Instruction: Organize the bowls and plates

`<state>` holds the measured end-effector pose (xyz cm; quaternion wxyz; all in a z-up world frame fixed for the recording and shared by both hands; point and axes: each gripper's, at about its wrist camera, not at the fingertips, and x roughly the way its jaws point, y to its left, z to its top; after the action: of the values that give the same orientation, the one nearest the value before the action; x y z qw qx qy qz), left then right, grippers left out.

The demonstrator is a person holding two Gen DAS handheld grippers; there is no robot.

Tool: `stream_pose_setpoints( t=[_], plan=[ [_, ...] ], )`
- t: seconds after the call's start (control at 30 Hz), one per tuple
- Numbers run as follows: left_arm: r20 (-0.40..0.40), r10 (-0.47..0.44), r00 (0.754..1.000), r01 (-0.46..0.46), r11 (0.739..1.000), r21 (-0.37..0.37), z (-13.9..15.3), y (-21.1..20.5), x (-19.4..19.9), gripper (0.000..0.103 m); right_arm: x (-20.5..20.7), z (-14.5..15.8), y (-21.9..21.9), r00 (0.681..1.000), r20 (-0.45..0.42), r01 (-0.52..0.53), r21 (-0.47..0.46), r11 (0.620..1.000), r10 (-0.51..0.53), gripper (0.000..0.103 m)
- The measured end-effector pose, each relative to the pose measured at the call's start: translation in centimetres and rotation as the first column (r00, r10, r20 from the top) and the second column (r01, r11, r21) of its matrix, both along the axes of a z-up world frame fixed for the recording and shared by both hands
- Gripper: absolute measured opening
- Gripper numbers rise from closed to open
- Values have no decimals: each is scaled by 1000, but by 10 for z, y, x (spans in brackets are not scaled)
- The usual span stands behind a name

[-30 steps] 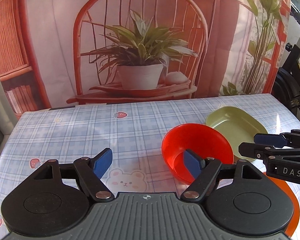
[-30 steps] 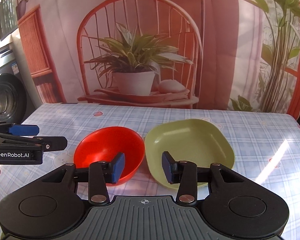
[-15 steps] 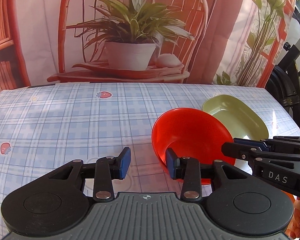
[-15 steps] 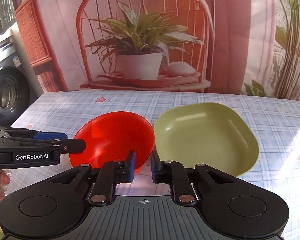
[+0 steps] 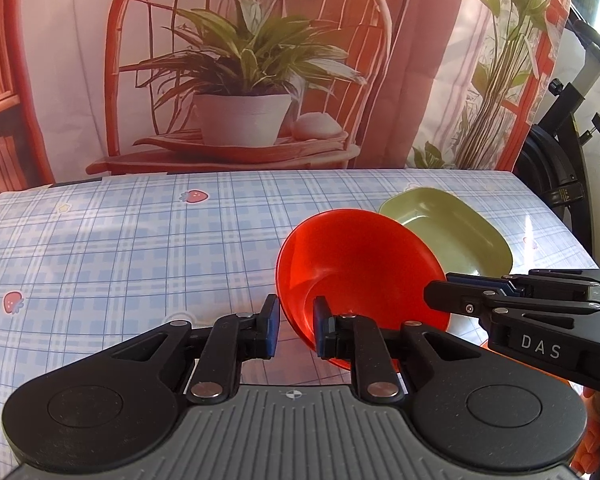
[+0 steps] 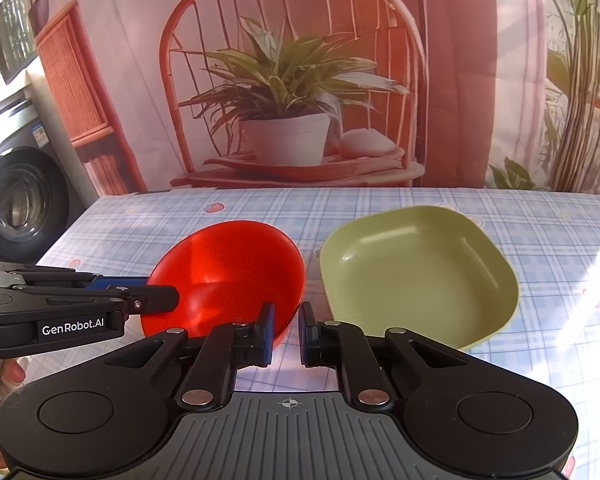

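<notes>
A: Surface point(image 6: 380, 200), checked cloth: two items on it or over it. Green plate point(image 6: 416, 272) lies flat toward the right side.

B: And the bowl?

A: Red bowl point(image 5: 356, 272) sits just left of the plate, tilted. Whether its base is clear of the surface I cannot tell.

B: Claws?

A: Left claw point(image 5: 296, 326) is clamped on the bowl's near-left rim, one pad inside the wall, one outside. Right claw point(image 6: 286, 330) has its jaws drawn near together at the bowl's right rim, but a gap shows between them; from the left view they look nearly closed. Whether it grips anything, I cannot tell.

B: Progress?

A: Early, in my judgement. Nothing is stacked. The bowl is gripped and apparently being picked up; placing it on or beside the plate remains, and the plate is untouched.
</notes>
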<state>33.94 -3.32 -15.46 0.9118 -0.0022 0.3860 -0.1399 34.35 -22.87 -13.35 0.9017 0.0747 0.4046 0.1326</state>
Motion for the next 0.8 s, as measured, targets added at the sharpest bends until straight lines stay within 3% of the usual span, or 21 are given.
stream_pose_setpoints(
  t=[0.4, 0.8],
  plan=[
    [45, -44, 998, 45, 999, -22, 31, -12, -38, 19, -44, 28, -23, 996, 34, 84, 73, 994, -87, 11],
    [67, -176, 982, 177, 984, -18, 41, -71, -71, 19, -115, 41, -85, 975, 85, 200, 80, 977, -207, 11]
  ],
)
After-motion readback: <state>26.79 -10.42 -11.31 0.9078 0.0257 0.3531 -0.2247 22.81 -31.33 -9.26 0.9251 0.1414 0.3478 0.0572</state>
